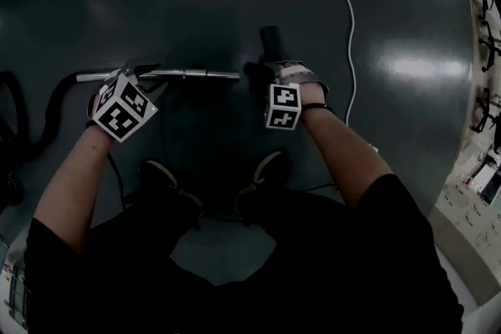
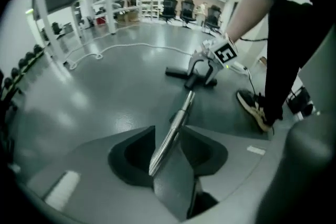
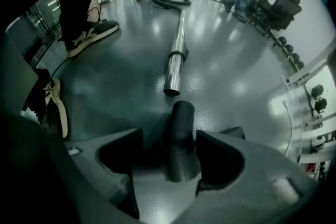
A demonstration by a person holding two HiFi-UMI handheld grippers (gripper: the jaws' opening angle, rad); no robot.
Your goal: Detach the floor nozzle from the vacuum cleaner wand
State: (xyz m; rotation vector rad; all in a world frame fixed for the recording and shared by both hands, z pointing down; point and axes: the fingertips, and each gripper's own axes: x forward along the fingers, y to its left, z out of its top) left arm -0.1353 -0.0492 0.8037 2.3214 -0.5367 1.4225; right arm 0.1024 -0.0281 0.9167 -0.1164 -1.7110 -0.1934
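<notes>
The chrome wand point(image 1: 184, 75) runs left to right over the dark floor, and its left end joins a black hose point(image 1: 47, 109). My left gripper point(image 1: 139, 77) is shut on the wand point(image 2: 176, 123), which runs out between its jaws point(image 2: 168, 141). The black floor nozzle point(image 1: 271, 39) lies at the wand's right end. Its neck point(image 3: 181, 128) stands between the jaws of my open right gripper point(image 3: 181, 139), with dark gaps on both sides. A short gap of floor separates the neck from the wand's open end point(image 3: 171, 91).
A white cable point(image 1: 348, 12) snakes across the floor to the right of the nozzle. The person's shoes point(image 1: 168, 184) stand just behind the wand. Racks point(image 1: 481, 35) line the right edge, and office chairs point(image 2: 189, 8) stand far off.
</notes>
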